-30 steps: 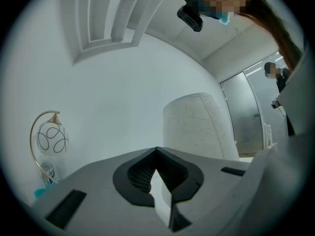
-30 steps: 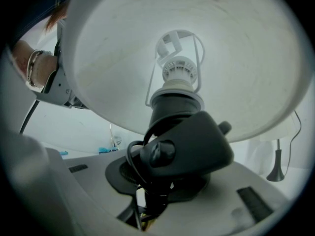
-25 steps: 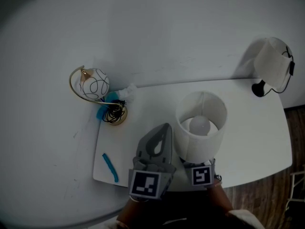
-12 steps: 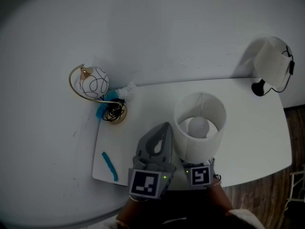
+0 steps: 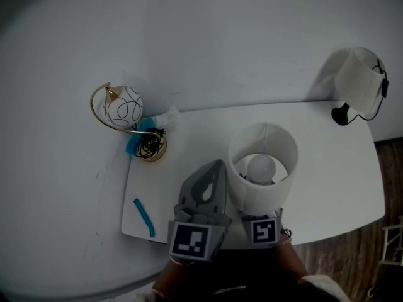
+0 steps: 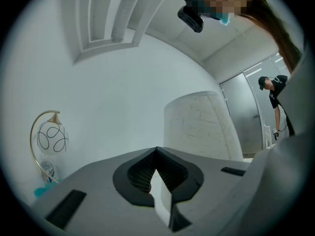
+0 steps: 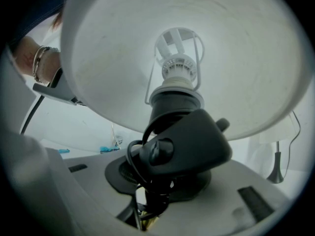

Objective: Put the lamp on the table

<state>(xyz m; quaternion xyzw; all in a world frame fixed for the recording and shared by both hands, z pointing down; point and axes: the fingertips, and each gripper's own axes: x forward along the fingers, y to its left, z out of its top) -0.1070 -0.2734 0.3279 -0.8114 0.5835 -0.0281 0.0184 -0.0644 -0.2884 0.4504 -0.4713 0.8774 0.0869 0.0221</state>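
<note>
**At the near edge of a white bench (image 5: 334,162), a white drum-shade lamp (image 5: 262,168) in the right gripper (image 7: 156,193)**

The lamp stands upright over the bench's near edge, its bulb showing inside the shade. Its black stem sits between the right gripper's fingers, which are opening. Just left of the lamp, the left gripper (image 6: 156,154) hovers empty, fingers pressed together. Farther left of the lamp are a gold arc lamp with a scribbled white globe (image 5: 124,109) and a blue strip (image 5: 144,218).

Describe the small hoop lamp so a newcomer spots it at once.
Find the white table and go to its far left corner by the wall. The small lamp there has a gold hoop over a squiggle-patterned globe; the near lamp and far-right lamp wear plain white shades.
</note>
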